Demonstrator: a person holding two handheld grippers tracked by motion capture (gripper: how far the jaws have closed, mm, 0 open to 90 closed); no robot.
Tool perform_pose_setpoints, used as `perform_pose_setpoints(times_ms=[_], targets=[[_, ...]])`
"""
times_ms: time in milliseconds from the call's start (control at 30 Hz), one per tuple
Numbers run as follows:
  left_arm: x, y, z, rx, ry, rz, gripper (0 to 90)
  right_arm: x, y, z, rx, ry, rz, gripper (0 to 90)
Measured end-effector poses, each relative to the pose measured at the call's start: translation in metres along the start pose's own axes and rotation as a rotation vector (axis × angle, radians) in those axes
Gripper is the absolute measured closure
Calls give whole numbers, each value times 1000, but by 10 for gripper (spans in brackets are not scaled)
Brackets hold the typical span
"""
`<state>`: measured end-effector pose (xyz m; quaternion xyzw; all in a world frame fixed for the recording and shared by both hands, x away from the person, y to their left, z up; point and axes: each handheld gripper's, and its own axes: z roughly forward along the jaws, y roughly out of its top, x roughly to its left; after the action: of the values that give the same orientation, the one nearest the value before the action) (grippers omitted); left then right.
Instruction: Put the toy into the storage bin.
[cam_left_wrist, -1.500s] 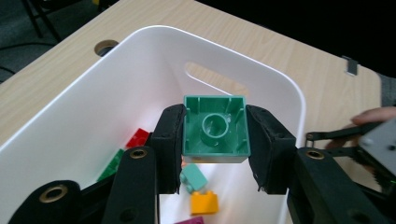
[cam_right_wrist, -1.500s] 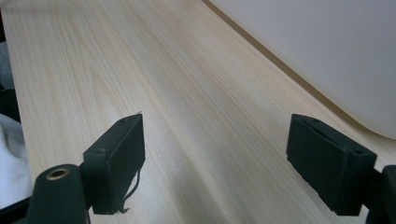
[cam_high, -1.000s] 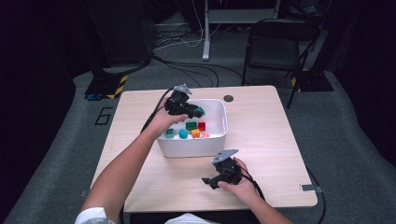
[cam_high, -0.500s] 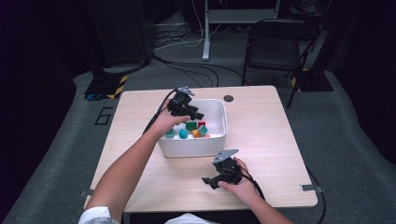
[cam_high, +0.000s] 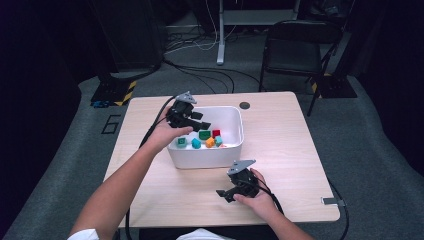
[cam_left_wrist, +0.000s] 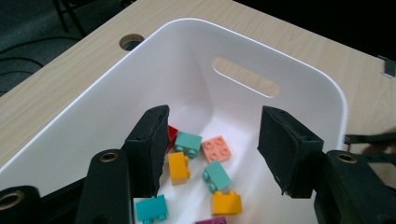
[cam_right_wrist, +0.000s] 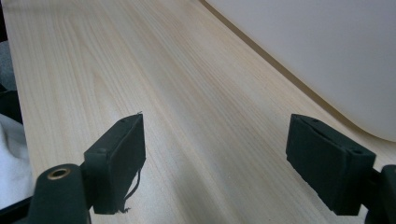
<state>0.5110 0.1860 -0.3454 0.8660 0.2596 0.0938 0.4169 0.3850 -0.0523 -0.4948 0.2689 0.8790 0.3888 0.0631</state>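
A white bin (cam_high: 235, 120) stands mid-table with several small coloured bricks in it, among them a green one (cam_high: 204, 134) and a red one (cam_high: 216, 133). My left gripper (cam_high: 201, 121) hovers over the bin's left end, pointing in. Its jaws have just been opening and hold nothing. Through my left gripper (cam_left_wrist: 212, 116) I look down on a pink brick (cam_left_wrist: 216, 149), a yellow-orange brick (cam_left_wrist: 179, 166) and teal bricks on the bin floor (cam_left_wrist: 261, 186). My right gripper (cam_high: 225, 194) rests on the table in front of the bin, open and empty (cam_right_wrist: 215, 126).
The wooden table (cam_high: 280, 150) has a round cable hole (cam_high: 244, 105) behind the bin. The bin's outer wall (cam_right_wrist: 327, 56) rises just right of the right gripper. A folding chair (cam_high: 295, 50) and floor cables lie beyond the table.
My left gripper has lifted a little and drawn back toward the bin's left end, and its jaws have parted. The right hand has stayed where it was.
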Motion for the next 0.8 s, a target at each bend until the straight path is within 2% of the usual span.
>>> perform_pose_setpoints(times_ms=[333, 400, 667, 800], targets=[[-18, -29, -36, -24, -6, 25, 404, 0, 0, 2, 5, 2, -2, 191], [-22, -34, -42, -16, -8, 30, 397, 0, 0, 1, 4, 1, 2, 192], [-38, -60, -50, -31, -35, 25, 395, -1, 0, 1, 4, -1, 6, 192], [-44, -70, -53, -31, -30, 20, 395, -1, 0, 1, 5, -1, 7, 192]])
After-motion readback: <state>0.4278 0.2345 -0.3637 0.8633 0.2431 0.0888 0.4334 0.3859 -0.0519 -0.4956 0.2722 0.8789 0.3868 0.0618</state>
